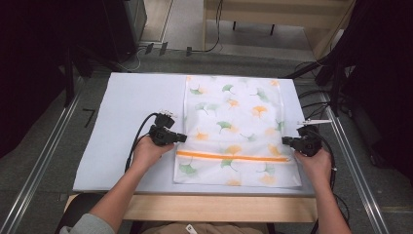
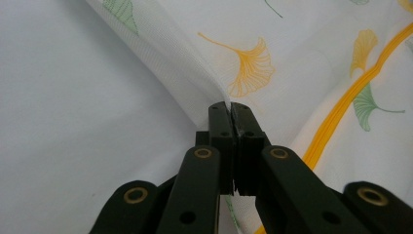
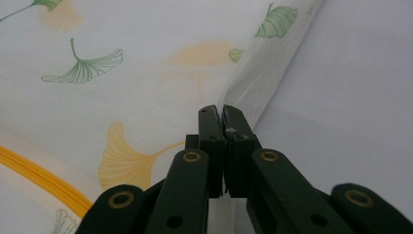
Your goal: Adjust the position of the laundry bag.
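Observation:
A white mesh bag (image 1: 234, 126) printed with green and orange ginkgo leaves lies flat on the pale table (image 1: 126, 107), with an orange zipper (image 1: 234, 157) across its near part. My left gripper (image 1: 184, 138) is shut on the bag's left edge (image 2: 204, 83), the fabric pinched up between the jaws (image 2: 230, 108). My right gripper (image 1: 284, 140) is shut on the bag's right edge (image 3: 263, 78), which rises in a fold at the jaw tips (image 3: 220, 111). The zipper (image 2: 341, 107) runs past the left jaws, and a stretch of zipper (image 3: 44, 180) curves at the lower left of the right gripper view.
The table's wooden front edge (image 1: 219, 207) lies near the person. Metal rails (image 1: 44, 156) run along both sides of the table. Cables (image 1: 321, 97) and dark equipment stand at the right, and a dark cabinet (image 1: 122, 24) stands at the back left.

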`<action>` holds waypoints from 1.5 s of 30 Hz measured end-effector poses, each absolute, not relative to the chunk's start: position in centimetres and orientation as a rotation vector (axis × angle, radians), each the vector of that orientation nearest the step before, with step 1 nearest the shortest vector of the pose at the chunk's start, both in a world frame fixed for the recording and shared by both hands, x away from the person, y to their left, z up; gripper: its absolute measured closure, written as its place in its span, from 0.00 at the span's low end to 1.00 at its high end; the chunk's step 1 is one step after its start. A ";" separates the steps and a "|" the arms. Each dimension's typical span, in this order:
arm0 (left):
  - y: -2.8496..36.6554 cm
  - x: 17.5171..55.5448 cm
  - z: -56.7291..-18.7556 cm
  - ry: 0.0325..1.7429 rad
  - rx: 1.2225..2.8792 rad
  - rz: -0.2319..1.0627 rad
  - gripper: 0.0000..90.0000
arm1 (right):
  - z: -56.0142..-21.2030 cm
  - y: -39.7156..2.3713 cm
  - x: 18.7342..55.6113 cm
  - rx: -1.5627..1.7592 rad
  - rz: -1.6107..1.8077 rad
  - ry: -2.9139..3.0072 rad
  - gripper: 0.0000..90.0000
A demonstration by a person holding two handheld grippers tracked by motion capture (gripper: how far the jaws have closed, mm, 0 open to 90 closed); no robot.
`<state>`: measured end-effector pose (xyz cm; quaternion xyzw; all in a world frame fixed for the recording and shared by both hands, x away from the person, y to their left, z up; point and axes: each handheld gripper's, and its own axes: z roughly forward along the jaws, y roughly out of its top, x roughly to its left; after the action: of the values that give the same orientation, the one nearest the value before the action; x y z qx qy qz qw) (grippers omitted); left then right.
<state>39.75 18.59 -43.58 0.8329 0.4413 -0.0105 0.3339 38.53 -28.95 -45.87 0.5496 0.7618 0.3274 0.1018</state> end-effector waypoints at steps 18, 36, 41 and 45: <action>22.2 39.3 -42.7 1.221 2.157 -0.019 1.00 | -45.1 -25.4 39.6 1.512 0.978 2.366 0.99; 25.5 38.8 -42.0 1.271 2.126 -0.003 0.99 | -44.5 -22.7 40.3 1.442 0.998 2.444 0.99; 26.5 38.8 -42.0 1.313 2.116 0.001 1.00 | -44.5 -21.6 40.4 1.411 1.005 2.476 0.98; 27.2 38.8 -41.9 1.330 2.106 0.000 1.00 | -44.5 -20.8 40.4 1.400 1.001 2.487 0.98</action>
<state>38.76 27.23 -41.90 0.8011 0.5059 0.0001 0.3199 40.38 -20.84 -44.49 0.4622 0.8208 0.3305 0.0585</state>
